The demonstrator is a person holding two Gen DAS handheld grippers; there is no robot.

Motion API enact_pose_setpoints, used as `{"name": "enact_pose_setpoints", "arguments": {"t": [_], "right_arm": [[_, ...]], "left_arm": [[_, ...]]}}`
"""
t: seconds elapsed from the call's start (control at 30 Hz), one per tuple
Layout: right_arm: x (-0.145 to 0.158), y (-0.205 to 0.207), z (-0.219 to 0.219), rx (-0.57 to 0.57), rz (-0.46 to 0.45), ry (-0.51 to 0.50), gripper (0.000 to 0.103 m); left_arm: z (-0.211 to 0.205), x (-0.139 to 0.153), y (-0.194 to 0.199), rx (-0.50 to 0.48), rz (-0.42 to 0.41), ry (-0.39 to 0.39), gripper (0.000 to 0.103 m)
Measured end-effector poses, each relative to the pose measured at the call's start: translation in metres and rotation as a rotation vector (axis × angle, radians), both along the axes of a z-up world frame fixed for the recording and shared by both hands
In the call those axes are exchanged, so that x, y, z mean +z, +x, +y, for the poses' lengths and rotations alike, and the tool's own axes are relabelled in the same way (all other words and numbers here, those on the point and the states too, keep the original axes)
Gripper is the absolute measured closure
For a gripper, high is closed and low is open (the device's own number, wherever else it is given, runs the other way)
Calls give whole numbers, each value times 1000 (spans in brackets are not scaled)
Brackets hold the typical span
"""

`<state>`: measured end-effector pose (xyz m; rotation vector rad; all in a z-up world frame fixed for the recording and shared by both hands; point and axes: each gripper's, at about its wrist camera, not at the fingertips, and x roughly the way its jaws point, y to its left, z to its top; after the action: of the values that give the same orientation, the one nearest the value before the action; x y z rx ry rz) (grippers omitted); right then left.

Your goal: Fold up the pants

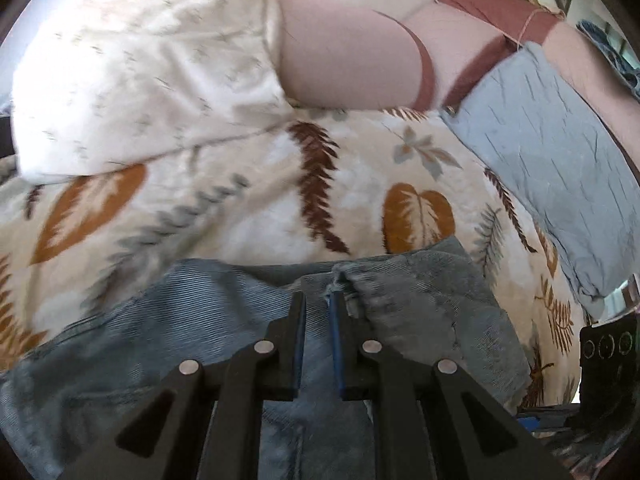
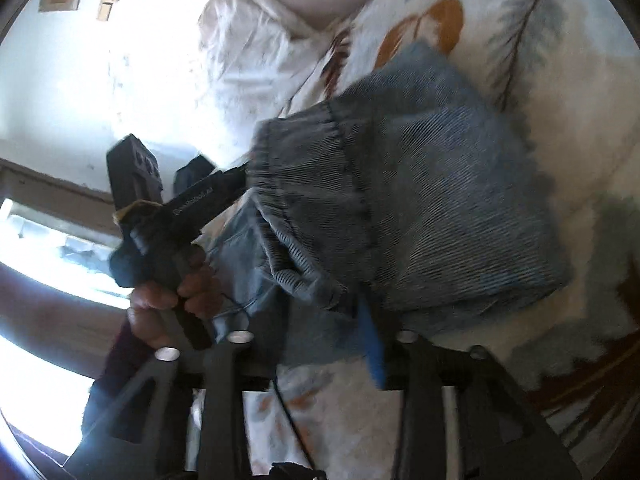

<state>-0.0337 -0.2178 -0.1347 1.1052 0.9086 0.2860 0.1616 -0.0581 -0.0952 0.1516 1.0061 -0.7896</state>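
**Pinching the denim at two points over the leaf-print bedspread**

Gripping a thin fold of cloth, the left gripper (image 1: 319, 300) has its fingers drawn nearly together around a frayed seam of the pants (image 1: 224, 320), with only a sliver of denim between the blue pads. The right gripper (image 2: 320, 320) appears to be nipping the gathered edge near the elastic waistband (image 2: 280, 184); one blue pad shows against the cloth, but its other finger is buried under the fabric, so whether it is truly clamped cannot be told.

The pants are a blue-grey bundle, already doubled over, lying on the bedspread (image 1: 248, 208) and partly lifted off it at the waistband end. Holding at two separate points probably lets the person keep the layers aligned while carrying one end over the other.

In the right wrist view, the person's hand (image 2: 168, 304) holding the left gripper's handle sits on the waistband side of the pants, away from the bedspread's orange leaf. Beyond the pants lie a white pillow (image 1: 140, 68) and a pale blue pillow (image 1: 560, 168) resting on the bedspread's far side.

Motion blur softens both views. How many layers the bundle has, where the legs end, and the pants' near edge below the gripper bodies are hidden or cut off.
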Motion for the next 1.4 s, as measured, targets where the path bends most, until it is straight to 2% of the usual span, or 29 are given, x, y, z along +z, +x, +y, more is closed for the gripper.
{"name": "enact_pose_setpoints", "arguments": {"t": [0.07,0.17,0.23,0.37,0.5,0.57,0.63,0.7,0.83,0.97,1.03,1.07,1.1,1.17,1.27,1.4], "right_arm": [[7,-2,-3,22,-26,69,45],[25,-7,-19,-31,-88,37,45],[29,-12,-36,-104,-90,31,45],[14,-17,-57,-203,-32,55,45],[2,-15,-61,-230,8,47,45],[-1,-15,-61,-227,32,32,45],[-15,-11,-58,-211,124,12,49],[-25,-14,-60,-212,151,6,56],[-17,-15,-58,-190,150,-35,55],[8,-20,-55,-201,74,-125,52],[21,-22,-52,-200,16,-163,52],[24,-22,-51,-198,-1,-172,52],[30,-23,-47,-193,-25,-187,52],[38,-23,-40,-183,-58,-223,51],[54,-22,-26,-165,-116,-287,50],[67,-23,-7,-144,-186,-332,50]], "left_arm": [[8,11,-8,13,-22,3,89],[5,24,-33,-33,-45,-8,89],[-4,26,-55,-71,-42,-16,89],[-25,13,-92,-136,-24,5,89],[-37,-21,-114,-165,12,113,89],[-35,-40,-117,-145,47,173,89],[-28,-48,-119,-126,55,143,89],[-27,-49,-119,-117,55,136,89],[-19,-39,-120,-56,71,97,89],[12,-13,-138,36,-41,37,88],[36,-2,-149,107,-70,-7,88],[53,4,-155,142,-77,-37,82],[71,9,-161,186,-84,-60,70],[106,17,-171,287,-117,-73,55],[152,30,-180,398,-186,-89,54],[202,51,-186,552,-354,-77,54]]}}
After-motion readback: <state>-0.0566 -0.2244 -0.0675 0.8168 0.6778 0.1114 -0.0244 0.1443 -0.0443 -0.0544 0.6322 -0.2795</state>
